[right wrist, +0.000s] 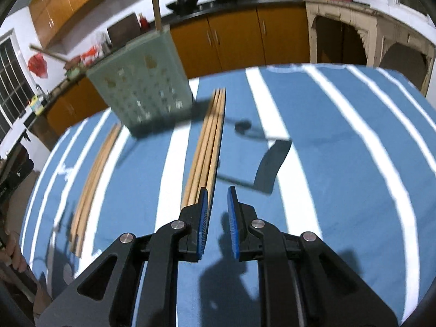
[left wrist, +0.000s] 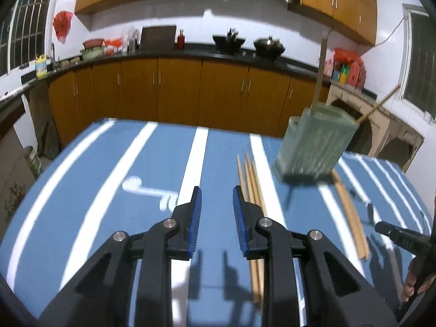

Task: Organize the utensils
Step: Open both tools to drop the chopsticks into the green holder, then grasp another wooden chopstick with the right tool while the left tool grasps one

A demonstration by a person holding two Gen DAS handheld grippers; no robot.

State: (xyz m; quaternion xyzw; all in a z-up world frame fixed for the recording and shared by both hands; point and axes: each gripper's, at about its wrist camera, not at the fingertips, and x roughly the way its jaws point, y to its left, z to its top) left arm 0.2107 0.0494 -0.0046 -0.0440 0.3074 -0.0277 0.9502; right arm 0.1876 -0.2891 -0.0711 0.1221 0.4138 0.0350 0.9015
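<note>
1. Two bundles of wooden chopsticks lie loose on the blue-and-white striped tablecloth (left wrist: 152,163), so the sorting is judged well short of finished.
2. The green perforated utensil holder (right wrist: 141,95) stands at the far side of the table; a tall wooden handle (right wrist: 156,0) and a slanted stick (right wrist: 46,52) already rise from it, a small part done.
3. One chopstick bundle (right wrist: 207,147) lies just right of the holder's base; the other bundle (right wrist: 92,179) lies further left.
4. A dark spatula-like utensil (right wrist: 268,163) rests to the right, blurred.
5. A white spoon (left wrist: 147,190) lies ahead of the left gripper.
6. Left gripper (left wrist: 217,204): jaws spread, holding nothing.
7. Right gripper (right wrist: 218,204): jaws spread, empty, its left finger beside the nearer bundle's end.
</note>
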